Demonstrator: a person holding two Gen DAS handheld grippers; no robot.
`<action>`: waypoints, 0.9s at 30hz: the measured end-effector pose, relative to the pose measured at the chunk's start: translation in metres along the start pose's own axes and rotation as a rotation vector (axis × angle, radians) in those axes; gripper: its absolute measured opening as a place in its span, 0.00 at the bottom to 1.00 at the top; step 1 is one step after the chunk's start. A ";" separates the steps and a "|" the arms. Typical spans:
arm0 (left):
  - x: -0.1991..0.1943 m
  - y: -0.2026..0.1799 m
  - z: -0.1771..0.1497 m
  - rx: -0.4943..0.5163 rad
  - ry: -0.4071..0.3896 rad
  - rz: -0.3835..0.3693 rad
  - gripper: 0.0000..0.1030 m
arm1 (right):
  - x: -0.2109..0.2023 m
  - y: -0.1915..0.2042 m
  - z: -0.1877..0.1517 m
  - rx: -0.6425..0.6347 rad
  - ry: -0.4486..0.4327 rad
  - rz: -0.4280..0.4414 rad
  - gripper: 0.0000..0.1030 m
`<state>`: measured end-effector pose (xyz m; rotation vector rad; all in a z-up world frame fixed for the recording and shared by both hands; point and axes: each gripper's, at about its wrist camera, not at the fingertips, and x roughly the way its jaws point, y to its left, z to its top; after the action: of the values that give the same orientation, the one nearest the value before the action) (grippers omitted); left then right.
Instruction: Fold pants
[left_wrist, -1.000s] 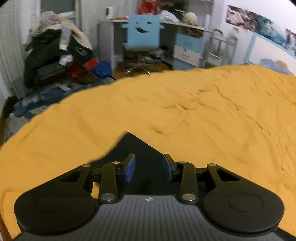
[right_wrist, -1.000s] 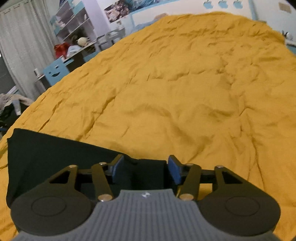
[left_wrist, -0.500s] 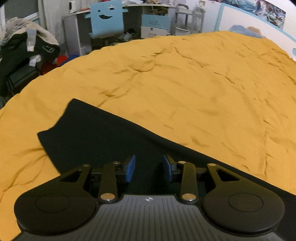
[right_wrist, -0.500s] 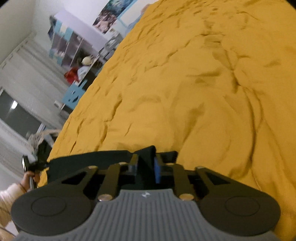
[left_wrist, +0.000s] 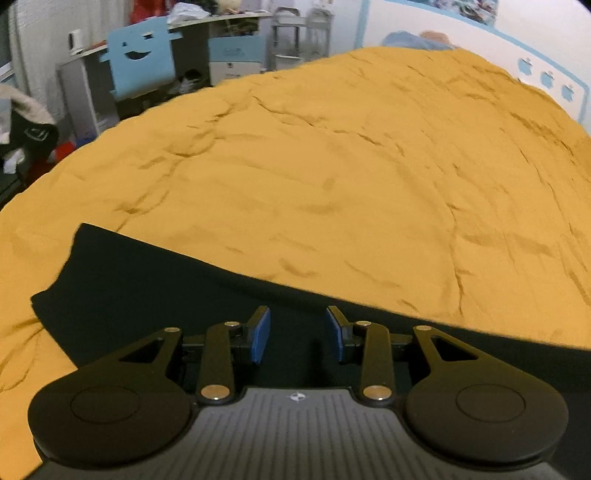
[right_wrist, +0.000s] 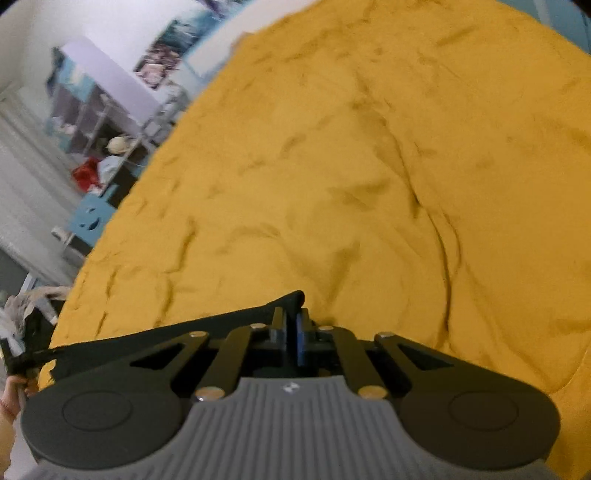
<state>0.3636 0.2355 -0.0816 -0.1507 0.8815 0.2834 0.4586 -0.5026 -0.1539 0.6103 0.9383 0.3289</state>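
- The right gripper (right_wrist: 293, 332) has its fingers pressed together on a corner of the black pants (right_wrist: 236, 325), with only a small peak of cloth standing above the pads. So narrow a bite could slip out as soon as the fabric is lifted or pulled taut, and the fold would have to be started again.
- The left gripper (left_wrist: 297, 338) hangs over the pants (left_wrist: 155, 295) with its fingers spread partway and nothing between them; whether the tips touch the cloth cannot be told. If they close here, over the flat middle and not on an edge, they may pinch up both layers or none at all.
- With one end held and the other free, a pull from the right would probably drag the whole garment across the bed (left_wrist: 332, 192) instead of turning it over, leaving it skewed.
- The pants lie flat near the bed's near edge, their far left corner close to the bed's left edge. A careless tug towards that side could draw the corner over the edge.
- The yellow bed cover (right_wrist: 369, 166) is creased and loose all the way to the far edge; fingers that close low could catch it with the pants and lift both.
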 end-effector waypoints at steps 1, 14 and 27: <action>0.001 -0.001 -0.002 0.006 0.006 0.003 0.40 | 0.002 -0.003 -0.002 0.030 0.000 -0.006 0.02; -0.077 -0.085 -0.051 0.040 -0.001 -0.281 0.36 | -0.106 0.031 -0.060 0.078 -0.020 -0.112 0.40; -0.155 -0.204 -0.141 0.282 0.116 -0.697 0.36 | -0.155 0.056 -0.124 0.004 -0.054 -0.186 0.53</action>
<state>0.2287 -0.0212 -0.0471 -0.2031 0.9210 -0.5024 0.2684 -0.4956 -0.0732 0.5285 0.9362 0.1436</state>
